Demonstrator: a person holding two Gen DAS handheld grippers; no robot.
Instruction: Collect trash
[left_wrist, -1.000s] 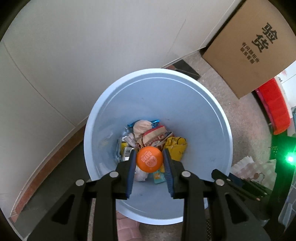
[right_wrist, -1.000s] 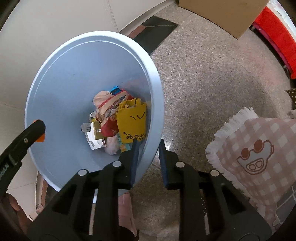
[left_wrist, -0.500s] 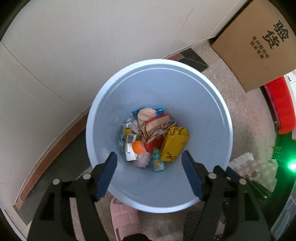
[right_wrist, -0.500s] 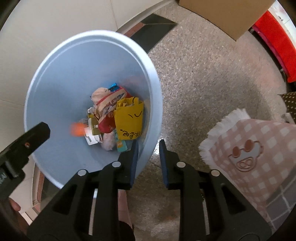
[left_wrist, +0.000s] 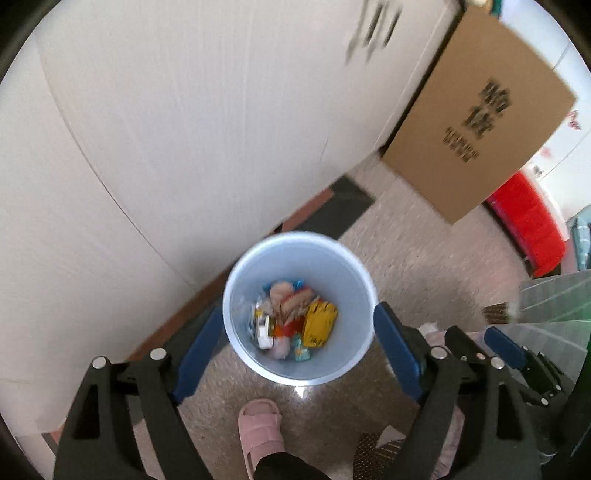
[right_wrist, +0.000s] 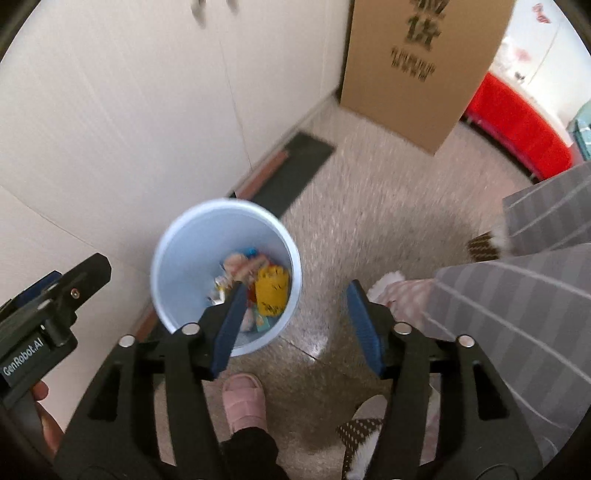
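Observation:
A light blue trash bin (left_wrist: 236, 288) stands on the floor by the white wall; it also shows in the right wrist view (right_wrist: 162, 273). Inside lie several wrappers, among them a yellow packet (left_wrist: 319, 321) that also shows in the right wrist view (right_wrist: 271, 288). My left gripper (left_wrist: 297, 347) is open and empty, high above the bin. My right gripper (right_wrist: 295, 321) is open and empty, above the bin's right rim. The left gripper's body (right_wrist: 48, 314) shows at the left of the right wrist view.
A brown cardboard box (left_wrist: 476, 122) leans on the wall at the back right, with a red object (left_wrist: 528, 221) beyond it. A pink slipper (left_wrist: 260, 424) is on the speckled floor just in front of the bin. Grey striped fabric (right_wrist: 517, 302) lies at right.
The left gripper let the orange cap fall into the bin and opened wide. Both grippers have risen far above the bin. The right gripper has gone from shut to open.

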